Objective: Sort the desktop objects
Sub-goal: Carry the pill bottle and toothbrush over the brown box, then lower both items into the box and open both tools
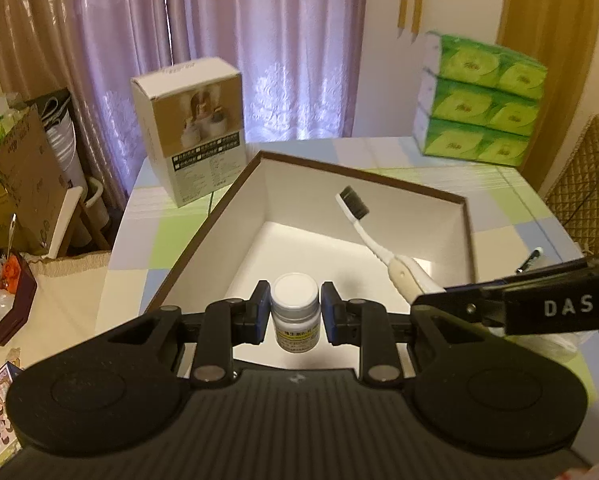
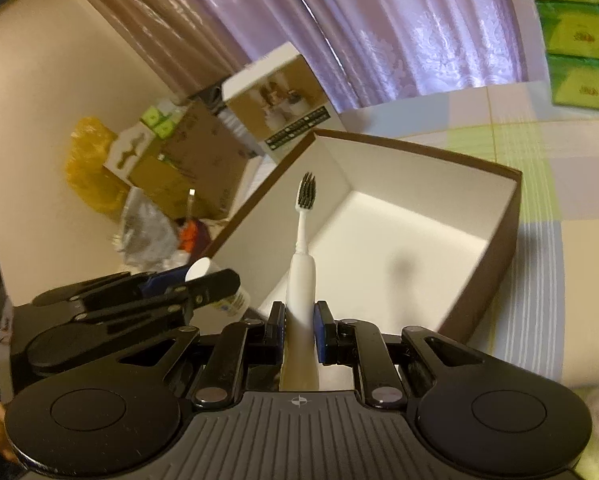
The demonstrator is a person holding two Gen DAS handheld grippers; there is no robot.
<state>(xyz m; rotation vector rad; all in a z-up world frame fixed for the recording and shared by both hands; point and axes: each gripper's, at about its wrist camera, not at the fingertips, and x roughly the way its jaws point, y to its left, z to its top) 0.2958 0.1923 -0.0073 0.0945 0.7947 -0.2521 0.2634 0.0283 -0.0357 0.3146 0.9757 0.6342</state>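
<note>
A small white pill bottle (image 1: 294, 308) with a white cap sits between the blue pads of my left gripper (image 1: 294, 306), which is shut on it over the near end of an open brown-rimmed box (image 1: 363, 178) with a white inside. My right gripper (image 2: 299, 326) is shut on the handle of a white toothbrush (image 2: 302, 248) with black bristles, held above the same box (image 2: 511, 216). In the left wrist view the toothbrush (image 1: 373, 246) slants in from the right, held by the right gripper (image 1: 439, 296). The right wrist view shows the left gripper (image 2: 203, 284) with the bottle (image 2: 229, 302) at lower left.
A white and tan product box (image 1: 191, 132) stands on the table behind the open box. Stacked green tissue packs (image 1: 479, 104) stand at the back right. A black pen (image 1: 531, 259) lies right of the box. Cardboard boxes and clutter (image 1: 23, 184) fill the left, past the table edge.
</note>
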